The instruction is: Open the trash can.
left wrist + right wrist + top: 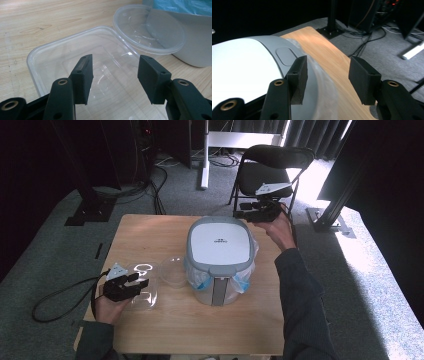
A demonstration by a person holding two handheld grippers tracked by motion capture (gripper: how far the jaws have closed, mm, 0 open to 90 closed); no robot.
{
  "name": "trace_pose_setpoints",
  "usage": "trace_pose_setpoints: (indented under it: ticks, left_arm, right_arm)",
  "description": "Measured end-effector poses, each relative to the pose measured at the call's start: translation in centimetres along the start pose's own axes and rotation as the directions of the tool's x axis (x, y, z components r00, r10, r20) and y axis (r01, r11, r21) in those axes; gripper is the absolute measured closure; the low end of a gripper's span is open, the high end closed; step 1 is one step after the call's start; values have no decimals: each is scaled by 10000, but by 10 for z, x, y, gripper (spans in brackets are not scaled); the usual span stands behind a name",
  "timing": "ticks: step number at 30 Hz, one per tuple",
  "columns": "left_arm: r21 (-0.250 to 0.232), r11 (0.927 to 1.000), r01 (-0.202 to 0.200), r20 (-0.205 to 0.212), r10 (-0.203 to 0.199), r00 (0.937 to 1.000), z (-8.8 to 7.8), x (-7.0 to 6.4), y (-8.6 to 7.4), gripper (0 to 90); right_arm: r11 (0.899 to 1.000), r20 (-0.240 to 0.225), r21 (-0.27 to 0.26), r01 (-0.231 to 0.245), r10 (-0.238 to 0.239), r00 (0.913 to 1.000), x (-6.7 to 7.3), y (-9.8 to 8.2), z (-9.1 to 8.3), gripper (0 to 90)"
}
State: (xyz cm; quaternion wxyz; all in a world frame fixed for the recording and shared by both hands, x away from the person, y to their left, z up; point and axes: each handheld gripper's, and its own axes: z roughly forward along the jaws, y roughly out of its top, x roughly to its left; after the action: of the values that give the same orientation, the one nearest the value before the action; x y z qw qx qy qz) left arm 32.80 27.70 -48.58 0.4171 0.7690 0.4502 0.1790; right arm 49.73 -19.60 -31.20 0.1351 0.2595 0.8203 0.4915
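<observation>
A grey and white lidded bin (220, 242) with a blue liner (200, 282) stands mid-table. To its left sit a clear round bowl (173, 270) and a clear rectangular container (150, 296). My left gripper (140, 280) hovers open over that container (45, 50), with nothing between its pads; the left gripper view (115, 75) also shows the round bowl (150, 30) and the bin (195, 37) beyond. My right gripper (242, 212) is held in the air at the bin's far right corner. It stands open (328, 75) above the lid's edge (242, 70), touching nothing.
The wooden table (150, 235) has bare room at the far left and along the front edge. A black folding chair (272, 170) stands just behind the far right corner. Cables (160, 195) and stand bases lie on the grey carpet behind.
</observation>
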Motion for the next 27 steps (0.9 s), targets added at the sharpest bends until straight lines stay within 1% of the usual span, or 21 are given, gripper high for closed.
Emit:
trace_pose_setpoints:
  ticks: [1,2,5,7,8,10,12,15,18,22,25,27]
  left_arm:
    - [0,10000,0,0,0,10000,0,0,0,465]
    - [5,10000,-7,-10,7,10000,0,-1,0,465]
    - [20,10000,0,-24,0,10000,1,-1,0,465]
    - [16,10000,10,-29,-10,10000,1,-1,-1,464]
    - [30,10000,0,-47,0,10000,1,-1,-1,464]
    - [44,10000,-19,-58,19,10000,1,0,-1,465]
    - [32,10000,-8,-44,8,10000,1,0,-1,464]
    - [27,10000,18,-64,-18,10000,1,1,-1,464]
    - [32,10000,15,-64,-14,10000,0,1,-1,464]
    - [31,10000,-8,-86,8,10000,0,1,-1,464]
    - [28,10000,-30,-94,31,10000,-1,0,-1,464]
    - [28,10000,-27,-84,28,10000,0,0,-1,464]
  right_arm:
    - [10000,-60,4,19,-19,10000,1,1,3,484]
    - [10000,-248,37,17,-16,9997,3,3,10,485]
    - [10000,-504,49,-4,6,9987,4,4,18,487]
    - [10000,-570,42,-12,15,9984,4,4,21,487]
    - [9999,-727,69,-79,84,9973,4,4,25,487]
    - [9999,-827,38,-134,137,9965,3,4,29,494]
    - [9997,-951,-56,-252,245,9952,1,3,30,492]
    - [9995,-1062,-129,-274,259,9940,2,4,31,487]
    - [9998,-1118,-23,-209,205,9935,2,5,32,488]
    - [9998,-1131,87,-155,164,9935,3,5,34,558]
    - [9998,-1200,117,-128,141,9927,2,6,34,575]
    - [9997,-1281,142,-210,227,9915,1,5,34,575]
